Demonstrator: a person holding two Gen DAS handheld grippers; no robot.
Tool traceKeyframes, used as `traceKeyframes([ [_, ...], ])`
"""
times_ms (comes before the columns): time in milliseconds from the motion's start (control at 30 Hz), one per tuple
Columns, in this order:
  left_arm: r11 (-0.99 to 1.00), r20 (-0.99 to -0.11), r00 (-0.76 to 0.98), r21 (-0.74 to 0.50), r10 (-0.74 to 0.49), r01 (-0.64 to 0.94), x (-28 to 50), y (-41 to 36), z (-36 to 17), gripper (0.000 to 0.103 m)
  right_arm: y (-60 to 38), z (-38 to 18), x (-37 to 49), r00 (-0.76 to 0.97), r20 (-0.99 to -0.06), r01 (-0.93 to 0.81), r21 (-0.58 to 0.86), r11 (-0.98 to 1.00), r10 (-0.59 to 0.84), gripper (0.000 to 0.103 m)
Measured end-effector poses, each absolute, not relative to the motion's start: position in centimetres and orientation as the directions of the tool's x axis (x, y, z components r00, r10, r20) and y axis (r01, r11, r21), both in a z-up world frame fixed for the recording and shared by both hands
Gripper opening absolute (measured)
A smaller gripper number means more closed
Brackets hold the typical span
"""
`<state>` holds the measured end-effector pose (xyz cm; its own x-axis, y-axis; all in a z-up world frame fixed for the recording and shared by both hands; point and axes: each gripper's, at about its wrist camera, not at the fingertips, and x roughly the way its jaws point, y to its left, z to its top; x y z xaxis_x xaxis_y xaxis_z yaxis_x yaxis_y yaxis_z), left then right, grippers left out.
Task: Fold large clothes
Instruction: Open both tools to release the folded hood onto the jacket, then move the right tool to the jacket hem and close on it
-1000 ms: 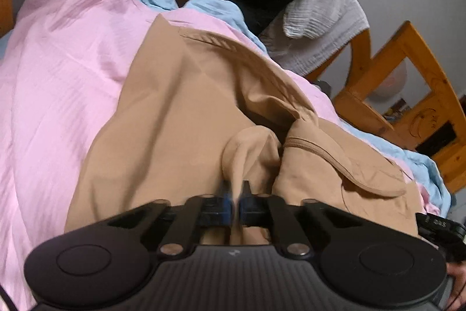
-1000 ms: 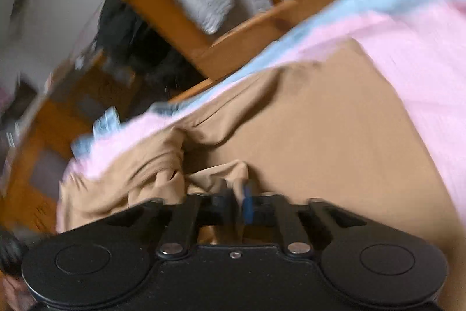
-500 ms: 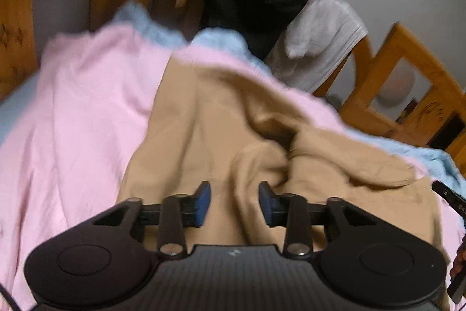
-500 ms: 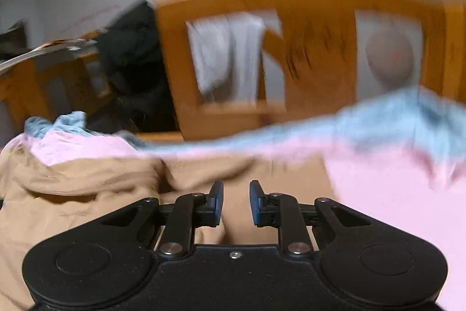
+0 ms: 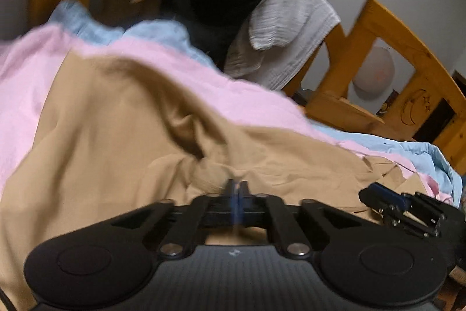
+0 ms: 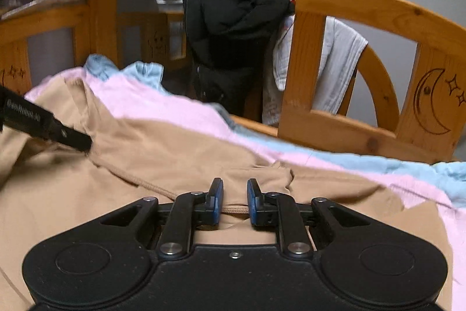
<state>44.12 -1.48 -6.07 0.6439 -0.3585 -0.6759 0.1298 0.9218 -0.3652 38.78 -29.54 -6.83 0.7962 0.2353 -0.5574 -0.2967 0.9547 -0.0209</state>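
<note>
- Writing: white lettering runs along the black finger of the left gripper point(image 6: 43, 121) where it enters the right wrist view, too blurred to read. The wooden bed frame point(image 6: 364, 8) carries a burnt-in crescent moon and stars point(image 6: 437, 101).
- Tan garment point(image 5: 116, 142): smooth, matte woven cloth, rumpled into soft ridges, spread over a pink sheet point(image 5: 26, 77) with a light blue sheet point(image 5: 157, 34) beneath it, on the bed. A corded seam or drawstring edge point(image 6: 236, 209) runs across in front of the right gripper.
- Behind: a bulky black jacket point(image 6: 238, 19) and a crinkled white cloth point(image 5: 291, 16) hang over the frame.
- Left gripper point(image 5: 237, 191): blue pads pressed together, having just closed. Its tips sit at a bunched ridge of the tan cloth; blur hides whether fabric is pinched between them.
- Right gripper point(image 6: 235, 194): fingers apart with a narrow gap, having just been closing slightly. The corded edge of the garment crosses the gap; the pads do not press on it.
- The right gripper also shows at the right edge of the left wrist view, low over the tan cloth.
</note>
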Motion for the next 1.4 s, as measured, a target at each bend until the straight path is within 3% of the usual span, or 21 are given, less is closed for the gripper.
traceKeyframes([
  [167, 0.909, -0.676, 0.630, -0.398, -0.381, 0.123, 43.5, -0.3, -5.6, 0.005, -29.3, -6.4, 38.4, 0.805, -0.545, -0.299, -0.030, 0.954, 0.235, 0.020],
  [233, 0.910, -0.675, 0.632, -0.395, -0.380, 0.127, 42.8, 0.0, -5.0, 0.022, -29.8, -5.5, 37.6, 0.820, -0.528, -0.272, -0.021, 0.962, 0.221, 0.034],
  [300, 0.911, -0.675, 0.632, -0.391, -0.380, 0.130, 41.8, 0.3, -4.6, 0.031, -30.3, -5.4, 36.9, 0.806, -0.545, -0.288, -0.020, 0.957, 0.231, 0.044],
  [367, 0.913, -0.674, 0.636, -0.388, -0.375, 0.128, 41.0, 0.4, -4.0, 0.042, -30.7, -5.5, 36.3, 0.790, -0.564, -0.308, -0.025, 0.951, 0.241, 0.044],
  [433, 0.911, -0.672, 0.638, -0.393, -0.377, 0.124, 39.7, 0.9, -3.4, 0.064, -31.6, -4.7, 35.4, 0.794, -0.552, -0.298, 0.010, 0.954, 0.254, 0.047],
  [633, 0.929, -0.618, 0.712, -0.344, -0.333, 0.136, 33.8, 2.7, 0.3, 0.093, -34.0, -0.2, 30.4, 0.821, -0.492, -0.312, 0.040, 0.949, 0.290, 0.072],
  [800, 0.962, -0.570, 0.784, -0.240, -0.247, 0.129, 27.5, 3.0, 4.6, 0.103, -35.8, 3.7, 24.1, 0.835, -0.447, -0.339, 0.045, 0.940, 0.322, 0.084],
  [967, 0.992, -0.547, 0.831, -0.119, -0.106, 0.048, 21.5, 1.9, 9.1, 0.103, -36.5, 6.8, 18.0, 0.841, -0.423, -0.325, 0.104, 0.940, 0.337, 0.092],
  [1167, 0.999, -0.497, 0.867, -0.049, -0.036, 0.014, 15.5, 0.3, 11.9, 0.103, -36.5, 9.9, 11.3, 0.847, -0.404, -0.319, 0.135, 0.938, 0.346, 0.101],
  [1267, 1.000, -0.481, 0.876, -0.014, 0.002, -0.009, 13.4, -0.4, 11.9, 0.103, -36.5, 10.5, 9.0, 0.840, -0.429, -0.299, 0.147, 0.943, 0.333, 0.102],
  [1400, 1.000, -0.445, 0.896, 0.000, 0.000, 0.000, 10.8, -0.1, 9.8, 0.103, -36.0, 9.0, 6.7, 0.795, -0.531, -0.269, 0.123, 0.955, 0.293, 0.102],
])
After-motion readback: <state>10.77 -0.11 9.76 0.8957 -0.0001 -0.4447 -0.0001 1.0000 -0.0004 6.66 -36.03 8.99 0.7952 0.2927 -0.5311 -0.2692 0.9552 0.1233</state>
